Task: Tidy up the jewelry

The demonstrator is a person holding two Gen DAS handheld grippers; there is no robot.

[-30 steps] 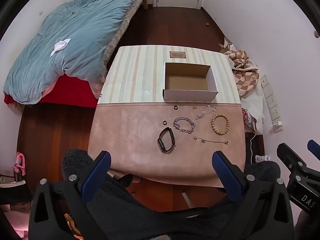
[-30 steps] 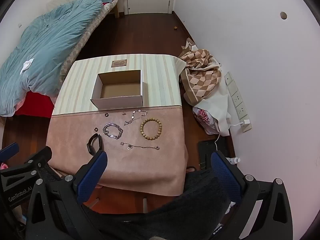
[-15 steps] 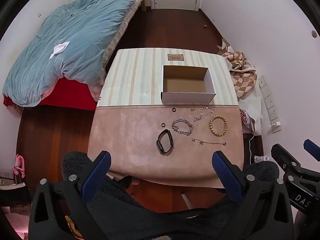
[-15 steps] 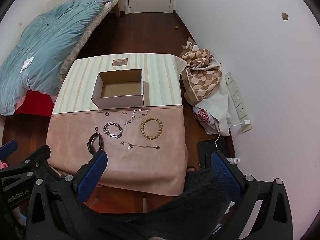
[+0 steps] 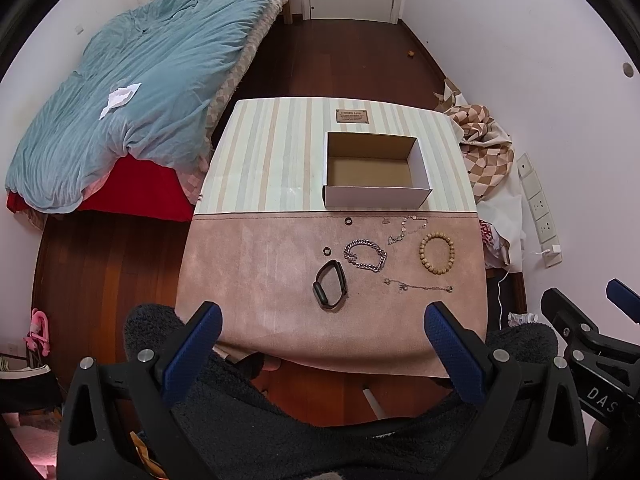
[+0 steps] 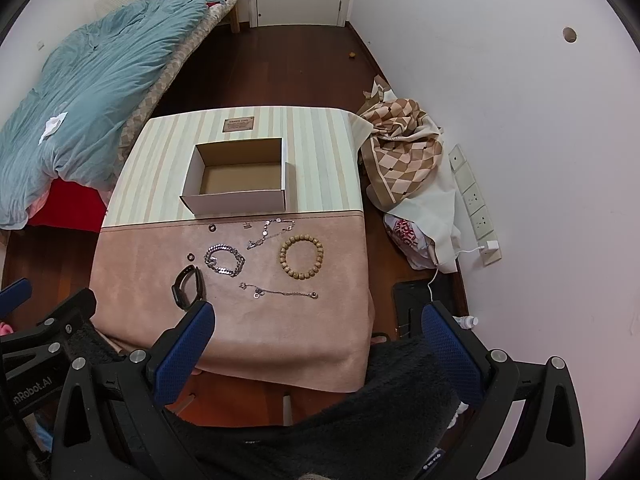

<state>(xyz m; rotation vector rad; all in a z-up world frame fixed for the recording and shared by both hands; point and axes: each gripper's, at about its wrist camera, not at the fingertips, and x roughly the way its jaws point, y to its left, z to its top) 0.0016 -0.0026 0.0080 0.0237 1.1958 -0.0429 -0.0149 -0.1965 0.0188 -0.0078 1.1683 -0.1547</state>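
Jewelry lay spread in a loose row on the pink half of the table (image 5: 248, 264), likely laid out for sorting. From the left: a black band (image 5: 330, 285), a silver chain bracelet (image 5: 366, 256), and a wooden bead bracelet (image 5: 437, 253) near the right edge. An empty box (image 5: 376, 196) stood just behind them. The left gripper (image 5: 322, 350) and right gripper (image 6: 318, 350) hung above the near edge, jaws spread, holding nothing.
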